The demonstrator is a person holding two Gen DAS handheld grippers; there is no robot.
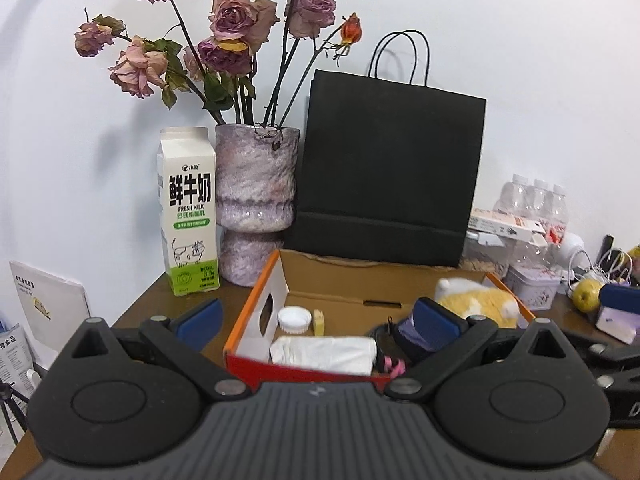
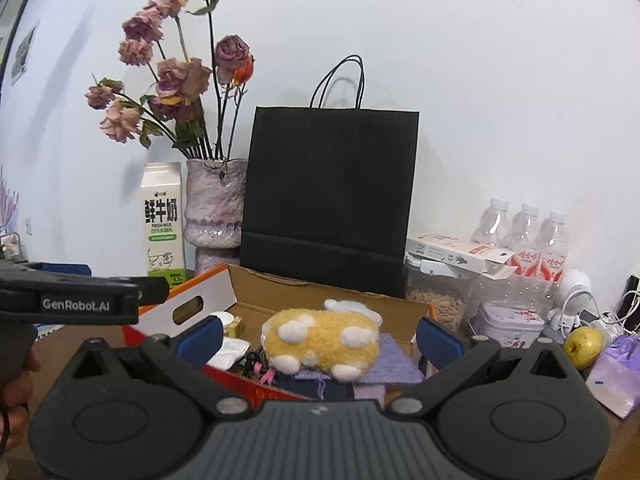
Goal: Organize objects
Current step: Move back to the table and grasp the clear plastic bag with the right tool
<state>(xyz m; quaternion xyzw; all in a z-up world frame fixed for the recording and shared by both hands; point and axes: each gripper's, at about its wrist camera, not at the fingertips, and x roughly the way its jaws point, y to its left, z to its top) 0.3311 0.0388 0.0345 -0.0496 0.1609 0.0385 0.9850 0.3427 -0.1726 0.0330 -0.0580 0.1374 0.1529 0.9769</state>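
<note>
Looking through the left wrist view: left gripper (image 1: 316,320) spread wide and empty at lower centre, cardboard box (image 1: 256,312) just beyond at centre, holding a white cap (image 1: 295,319), folded tissue (image 1: 324,354) and, at right, a yellow plush toy (image 1: 478,304). Milk carton (image 1: 190,212) and vase (image 1: 256,204) standing at centre left.

Turning to the right wrist view: right gripper (image 2: 320,340) likewise spread, holding nothing, plush toy (image 2: 320,340) lying between the fingers in the box. Apple (image 2: 583,347) loose at right edge. Likely risks: pushing low and shoving the light box; sweeping left and toppling the vase.
</note>
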